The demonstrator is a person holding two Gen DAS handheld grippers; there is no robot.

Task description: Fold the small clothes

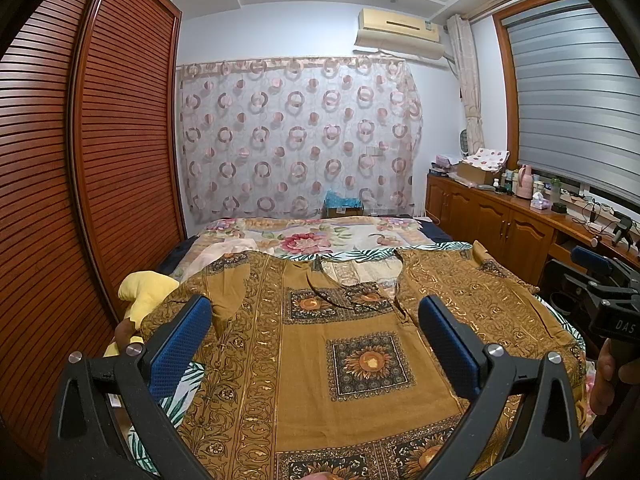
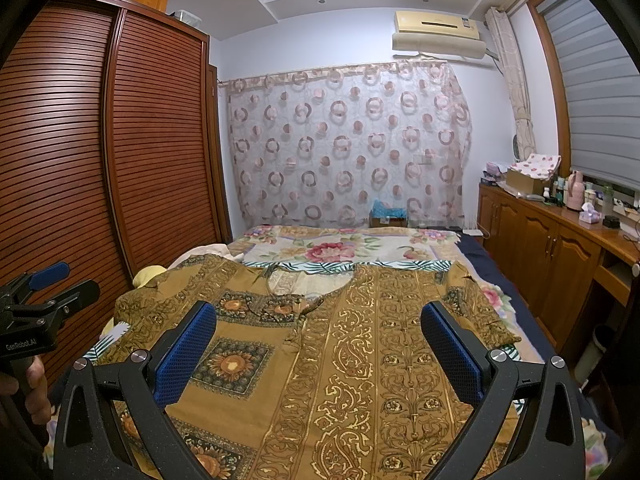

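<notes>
The brown patterned shirt (image 1: 360, 344) lies flat, filling each frame's lower centre. Left gripper (image 1: 316, 344) and right gripper (image 2: 320, 348) hover wide open, both empty. Risk: thin cloth could bunch or slip if pinched shallowly.

Even, soft indoor light, sharp focus, strong fisheye bending (dark vignetted corners), no glare.

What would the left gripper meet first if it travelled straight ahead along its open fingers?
Most likely the brown patterned shirt spread on the bed: the left gripper points forward and slightly down over it. Depth is unclear through the fisheye; a flatter path might pass over to the floral bedcover.
</notes>
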